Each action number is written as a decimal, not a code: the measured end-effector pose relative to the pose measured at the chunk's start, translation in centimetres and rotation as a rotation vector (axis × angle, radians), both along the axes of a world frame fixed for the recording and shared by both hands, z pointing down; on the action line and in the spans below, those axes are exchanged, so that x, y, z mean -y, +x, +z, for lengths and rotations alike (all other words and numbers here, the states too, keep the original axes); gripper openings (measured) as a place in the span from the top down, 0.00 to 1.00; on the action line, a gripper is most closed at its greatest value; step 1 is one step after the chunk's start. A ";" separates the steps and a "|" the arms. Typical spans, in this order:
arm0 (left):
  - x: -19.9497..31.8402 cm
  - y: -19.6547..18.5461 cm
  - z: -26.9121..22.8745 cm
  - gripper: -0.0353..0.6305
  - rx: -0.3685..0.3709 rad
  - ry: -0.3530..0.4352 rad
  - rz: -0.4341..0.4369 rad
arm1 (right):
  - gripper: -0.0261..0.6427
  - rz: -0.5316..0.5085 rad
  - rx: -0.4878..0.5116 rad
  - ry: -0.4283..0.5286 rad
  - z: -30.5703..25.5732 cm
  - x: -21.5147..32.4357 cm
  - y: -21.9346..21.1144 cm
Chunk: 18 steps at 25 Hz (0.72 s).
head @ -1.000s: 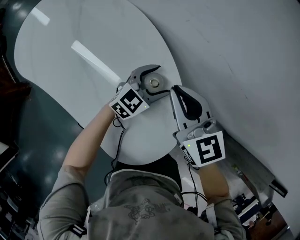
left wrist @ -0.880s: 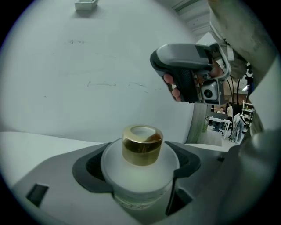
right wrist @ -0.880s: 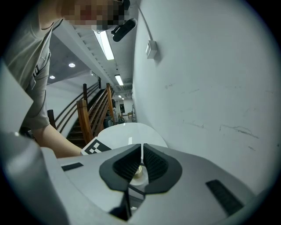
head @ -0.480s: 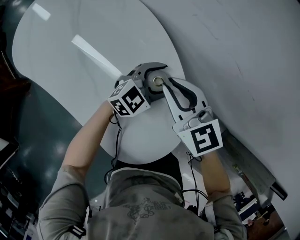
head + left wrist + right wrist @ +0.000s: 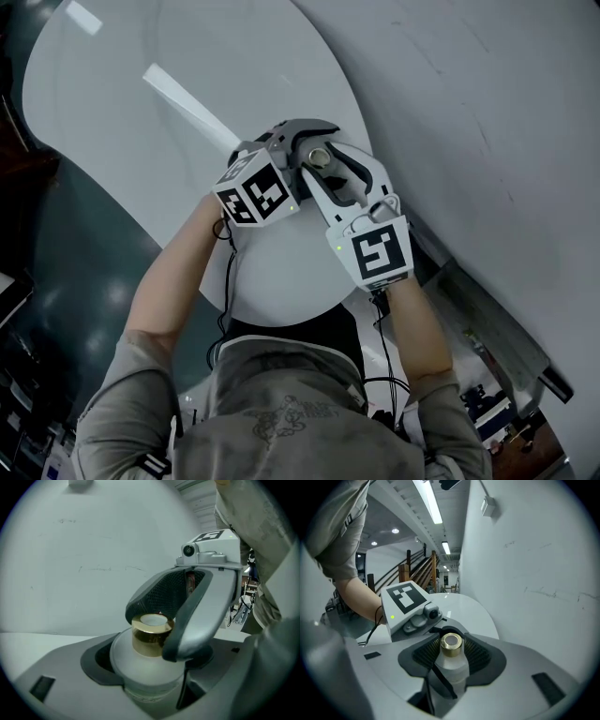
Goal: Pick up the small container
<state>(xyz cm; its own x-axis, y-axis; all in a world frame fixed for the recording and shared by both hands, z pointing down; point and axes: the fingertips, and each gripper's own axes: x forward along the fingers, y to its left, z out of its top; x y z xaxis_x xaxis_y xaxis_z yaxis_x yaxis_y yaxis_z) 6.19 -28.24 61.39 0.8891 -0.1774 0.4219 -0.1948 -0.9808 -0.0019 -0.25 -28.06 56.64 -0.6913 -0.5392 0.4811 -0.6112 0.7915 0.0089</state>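
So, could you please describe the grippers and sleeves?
The left gripper and right gripper are pale grey with dark ribbed pads; each carries a white cube of black square markers and trails a black cable. The right gripper's jaws are opening, small container between them. Sleeves: short, grey.

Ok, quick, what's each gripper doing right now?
Left gripper: shut on the small container, on its frosted body.
Right gripper: jaws opening around the gold cap, not gripping.

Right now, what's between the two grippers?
The small container: left gripper shut on its frosted body; right gripper, jaws opening, flanks its gold cap without touching. Both gripper views show it.
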 end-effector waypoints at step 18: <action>0.1 0.0 -0.2 0.42 -0.023 -0.045 -0.089 | 0.76 0.066 0.058 -0.034 0.3 -0.1 0.2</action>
<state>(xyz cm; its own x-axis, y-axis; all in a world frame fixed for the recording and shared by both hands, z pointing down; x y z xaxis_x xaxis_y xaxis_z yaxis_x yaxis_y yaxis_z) 6.17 -28.32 61.19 0.8800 -0.2376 0.4112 -0.2807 -0.9586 0.0470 -0.03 -27.96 56.91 -0.6816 -0.5689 0.4603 -0.6611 0.7484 -0.0539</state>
